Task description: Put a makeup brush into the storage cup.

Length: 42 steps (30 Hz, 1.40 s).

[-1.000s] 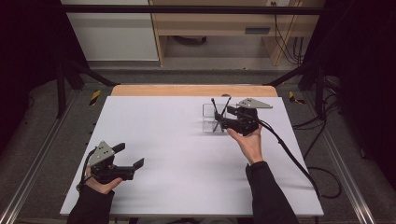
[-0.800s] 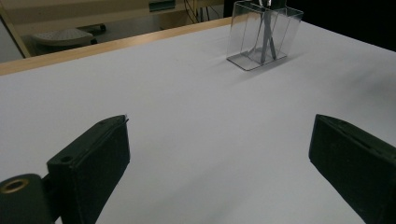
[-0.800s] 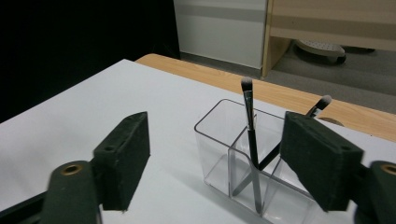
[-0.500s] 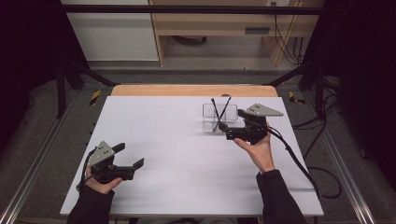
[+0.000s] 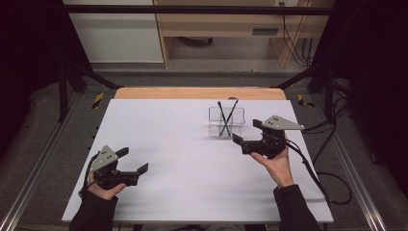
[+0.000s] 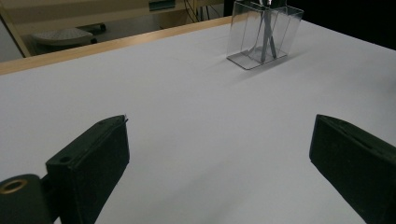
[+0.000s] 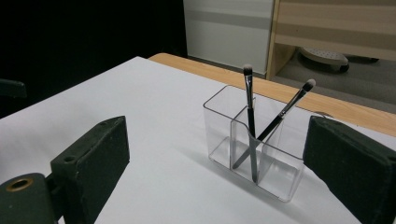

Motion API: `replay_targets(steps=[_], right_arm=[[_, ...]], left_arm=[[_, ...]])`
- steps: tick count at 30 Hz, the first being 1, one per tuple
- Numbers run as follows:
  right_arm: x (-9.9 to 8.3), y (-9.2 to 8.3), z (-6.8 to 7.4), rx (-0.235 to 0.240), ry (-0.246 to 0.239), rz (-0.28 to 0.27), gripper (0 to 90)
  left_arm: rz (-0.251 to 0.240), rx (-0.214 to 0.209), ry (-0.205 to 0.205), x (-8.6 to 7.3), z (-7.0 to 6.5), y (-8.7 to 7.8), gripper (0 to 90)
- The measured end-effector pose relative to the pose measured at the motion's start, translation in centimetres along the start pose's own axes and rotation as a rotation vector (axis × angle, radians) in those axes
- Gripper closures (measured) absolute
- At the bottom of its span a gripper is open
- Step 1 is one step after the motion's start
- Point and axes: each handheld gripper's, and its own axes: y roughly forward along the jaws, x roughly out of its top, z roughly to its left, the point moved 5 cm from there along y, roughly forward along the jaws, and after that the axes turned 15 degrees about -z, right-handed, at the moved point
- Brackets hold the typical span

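Note:
A clear divided holder stands on the white table, right of centre and toward the far side. Two black makeup brushes lean crossed inside it. My right gripper hovers just right of the holder, jaws pointing left. They have just been opening and stand open with nothing between them. In the right gripper view the holder sits ahead between the jaws but well beyond them, with one brush near upright and the other brush slanted. My left gripper rests open at the near left, far from the holder.
The white table top ends in a wooden strip along its far edge. The right gripper's cable trails off the table's right side. Metal rails run along both sides of the table, and shelving stands beyond it.
My right gripper has drawn back from the holder, to the right and nearer the person, with its jaws wider. Both brushes stay in the holder. The left gripper has kept still.

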Motion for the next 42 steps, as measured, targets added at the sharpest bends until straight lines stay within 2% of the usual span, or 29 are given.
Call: replay_targets(steps=[7, 22, 33, 39, 42], right_arm=[[-0.8, -1.5, -0.2, -0.006, -0.012, 0.003, 7.2], [-2.7, -4.4, -0.9, -0.024, 0.015, -0.011, 6.7], [-3.8, -5.9, -1.6, -0.067, 0.007, 0.000, 5.4], [-4.5, -6.9, -2.1, -0.089, 0.023, 0.002, 5.3], [-4.8, -7.3, -2.1, -0.084, 0.027, -0.001, 5.4]], left_arm=[[-0.005, 0.002, 0.000, 0.1, 0.1, -0.1, 4.4], [-0.012, 0.001, -0.003, 0.2, 0.1, -0.1, 4.4], [-0.014, 0.002, -0.006, 0.2, 0.2, -0.2, 4.3], [-0.018, 0.001, -0.007, 0.2, 0.2, -0.2, 4.3], [-0.020, -0.002, -0.010, 0.2, 0.1, -0.3, 4.3]])
